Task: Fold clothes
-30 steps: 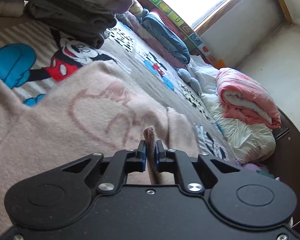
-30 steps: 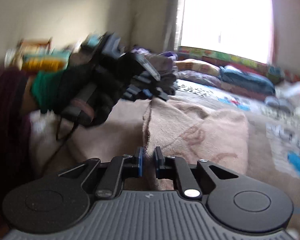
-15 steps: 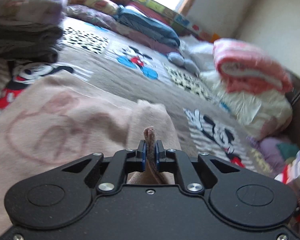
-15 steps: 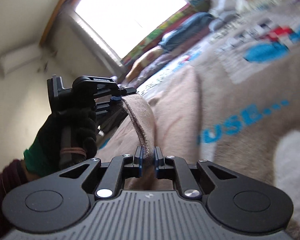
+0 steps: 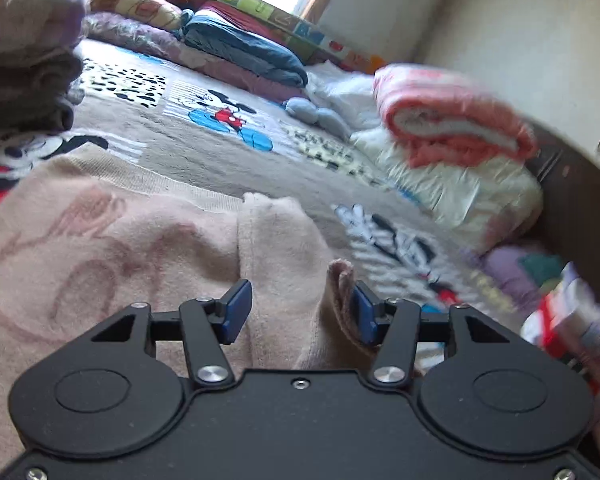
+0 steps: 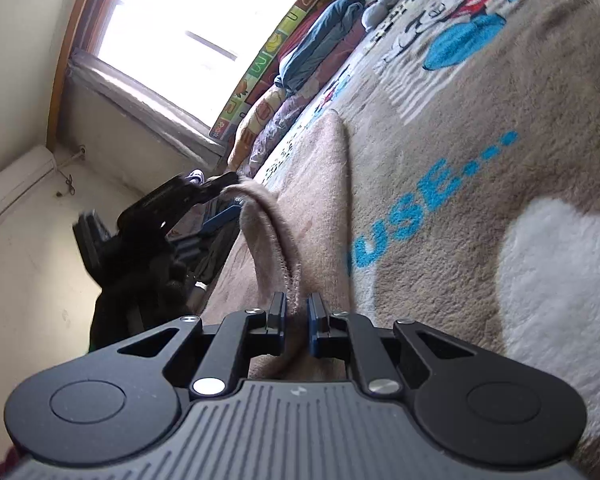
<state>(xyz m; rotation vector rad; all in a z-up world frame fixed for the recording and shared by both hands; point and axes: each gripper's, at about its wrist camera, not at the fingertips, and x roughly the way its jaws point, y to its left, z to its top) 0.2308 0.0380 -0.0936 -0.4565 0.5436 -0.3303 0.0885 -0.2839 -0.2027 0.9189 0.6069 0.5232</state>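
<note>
Pink sweater on the bed, one hand-held gripper letting go.

The pink sweater (image 5: 112, 240) lies spread on the cartoon-print bed cover (image 5: 228, 160). The left hand-held gripper (image 5: 300, 312) is opening its jaws, a raised fold of the sweater's edge leaning at the right pad. The right hand-held gripper (image 6: 297, 322) is clamped on the same edge, which arcs across to the left one.
</note>
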